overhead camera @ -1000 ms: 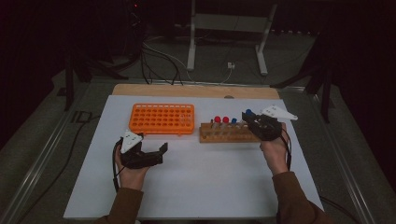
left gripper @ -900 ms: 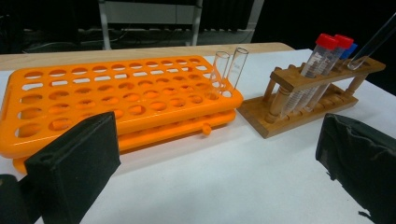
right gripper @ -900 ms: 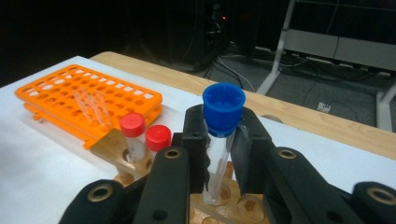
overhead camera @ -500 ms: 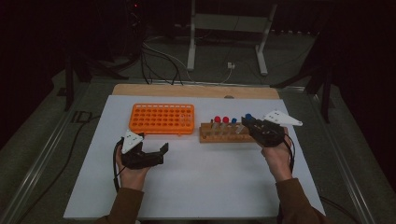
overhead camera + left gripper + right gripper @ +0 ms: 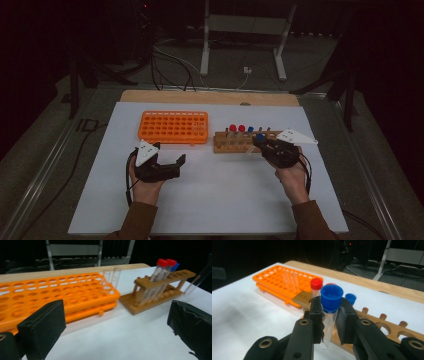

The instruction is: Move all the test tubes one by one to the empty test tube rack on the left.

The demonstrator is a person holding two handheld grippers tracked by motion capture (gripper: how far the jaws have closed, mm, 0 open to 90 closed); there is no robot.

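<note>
Near the right edge of the table (image 5: 320,210), my right gripper (image 5: 329,312) pinches the blue-capped tube (image 5: 331,312), now lifted clear of the wooden rack (image 5: 235,144); next comes the orange rack (image 5: 173,127), I think. My left gripper (image 5: 170,162) waits spread.

Your left gripper (image 5: 167,162) sits low with its jaws spread wide apart and nothing between them, your hand (image 5: 145,187) wrapped around its back end. Your right gripper (image 5: 329,311) is clamped tight, jaws pinched in close, with the forearm running straight back behind it and the wrist held fairly flat.
</note>
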